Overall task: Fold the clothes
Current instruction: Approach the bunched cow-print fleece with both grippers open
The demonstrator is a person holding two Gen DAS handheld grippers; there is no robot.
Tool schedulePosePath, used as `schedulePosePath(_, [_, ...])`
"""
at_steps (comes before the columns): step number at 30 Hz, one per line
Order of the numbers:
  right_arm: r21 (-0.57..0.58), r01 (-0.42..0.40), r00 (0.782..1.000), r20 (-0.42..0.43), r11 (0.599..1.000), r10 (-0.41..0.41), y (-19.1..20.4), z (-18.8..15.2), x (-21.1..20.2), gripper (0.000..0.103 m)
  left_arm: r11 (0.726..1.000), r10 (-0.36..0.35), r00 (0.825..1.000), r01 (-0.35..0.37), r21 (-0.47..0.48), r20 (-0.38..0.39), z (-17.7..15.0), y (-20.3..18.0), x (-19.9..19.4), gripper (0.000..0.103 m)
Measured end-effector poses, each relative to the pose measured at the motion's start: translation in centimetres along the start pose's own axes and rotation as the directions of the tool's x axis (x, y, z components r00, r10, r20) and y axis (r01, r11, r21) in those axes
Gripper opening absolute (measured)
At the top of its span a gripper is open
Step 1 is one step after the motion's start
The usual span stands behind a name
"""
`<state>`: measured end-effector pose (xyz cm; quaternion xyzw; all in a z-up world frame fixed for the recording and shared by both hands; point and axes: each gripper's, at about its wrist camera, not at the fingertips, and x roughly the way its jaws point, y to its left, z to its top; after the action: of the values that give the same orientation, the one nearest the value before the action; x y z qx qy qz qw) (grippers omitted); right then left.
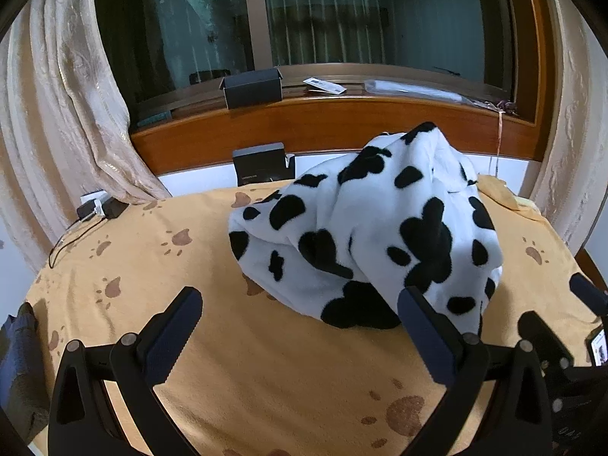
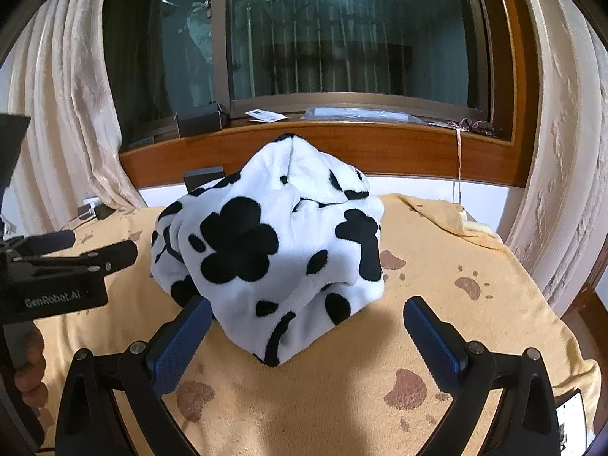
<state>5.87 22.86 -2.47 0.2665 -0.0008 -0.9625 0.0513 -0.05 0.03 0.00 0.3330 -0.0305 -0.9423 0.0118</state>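
Note:
A crumpled white fleece garment with black cow patches [image 1: 364,228] lies heaped on the table's yellow paw-print cover [image 1: 182,258], right of centre. My left gripper [image 1: 300,304] is open just in front of it; the right finger's tip [image 1: 414,311] overlaps the heap's near edge. In the right wrist view the same garment [image 2: 273,250] fills the centre. My right gripper [image 2: 306,307] is open, with the heap's near corner between its fingers and the left finger [image 2: 190,326] against the fabric. The left gripper [image 2: 104,243] shows at the left, beside the garment.
A wooden sill [image 1: 342,121] under a dark window carries a black box [image 1: 252,91] and papers. Another black box [image 1: 260,163] stands behind the table. Curtains [image 1: 64,114] hang on both sides. A charger with cable [image 1: 98,207] lies far left. A hand [image 2: 30,361] holds the left gripper.

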Motion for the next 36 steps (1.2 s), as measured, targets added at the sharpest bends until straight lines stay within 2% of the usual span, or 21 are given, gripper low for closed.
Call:
schedulePosePath(6, [0.013,-0.002,1.0,-0.013,1.0,0.002,-0.1,0.4,0.6,0.102,0.999,0.019,1.0,-0.02,0.031,0.023,0.5,-0.4,0.6,0.103])
schedulePosePath(7, [0.019,-0.005,1.0,-0.014,1.0,0.005,-0.2,0.4,0.8,0.102,1.0,0.013,0.998,-0.014,0.021,0.059,-0.1,0.0,0.1,0.103])
schedulePosePath(8, [0.018,-0.006,1.0,-0.005,1.0,0.006,-0.2,0.5,0.7,0.102,1.0,0.009,0.998,-0.01,0.021,0.061,-0.2,0.1,0.1,0.103])
schedulePosePath(15, [0.012,-0.005,1.0,0.019,1.0,0.005,0.1,0.5,0.5,0.102,1.0,0.018,0.999,-0.019,0.017,0.041,-0.1,-0.4,1.2,0.103])
schedulePosePath(22, [0.003,-0.013,1.0,0.011,1.0,0.013,0.3,0.9,1.3,0.102,0.999,0.045,0.999,-0.045,-0.001,0.027,-0.3,0.4,2.4,0.103])
schedulePosePath(36, [0.007,-0.031,0.999,-0.019,0.999,0.031,0.8,1.5,3.0,0.102,0.998,0.036,0.999,-0.037,-0.049,-0.021,-1.0,2.4,4.0,0.103])
